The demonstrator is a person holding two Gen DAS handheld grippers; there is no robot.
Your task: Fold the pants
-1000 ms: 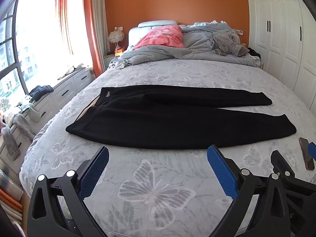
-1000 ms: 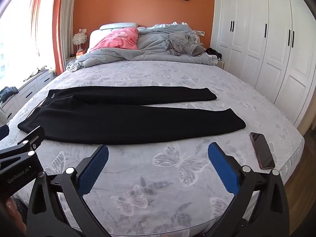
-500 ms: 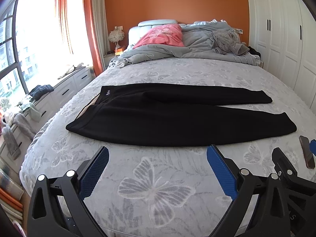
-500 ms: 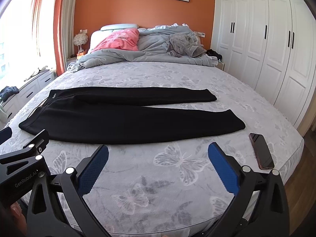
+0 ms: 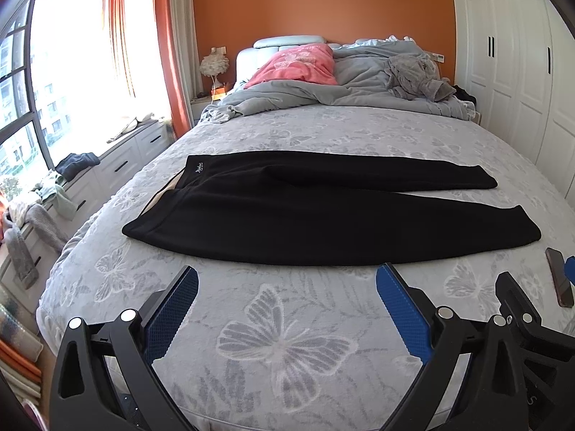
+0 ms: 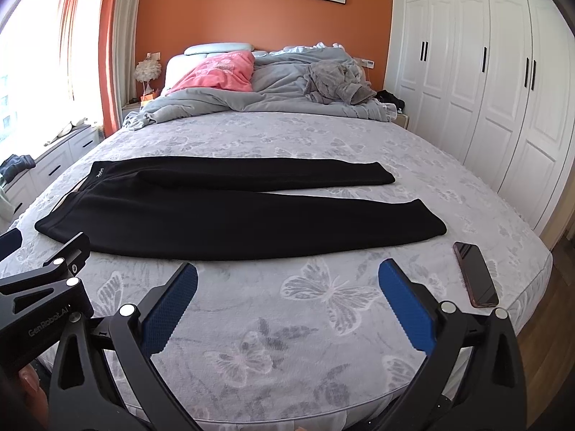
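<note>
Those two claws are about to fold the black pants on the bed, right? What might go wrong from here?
Two risks stand out. The phone lies on the bed just beyond the pants' leg ends, near the mattress edge, so a dragged leg might knock it off. Also, the two legs lie splayed apart, not stacked, so a fold may come out crooked. Both the left gripper and right gripper are open and hold nothing.

Readable text: one brand mark

"GenRobot.AI" stands in pale letters on the left gripper (image 6: 43, 280) body, at 8 o'clock in the right wrist view; the pants (image 6: 230, 212) waistband logo is illegible.
</note>
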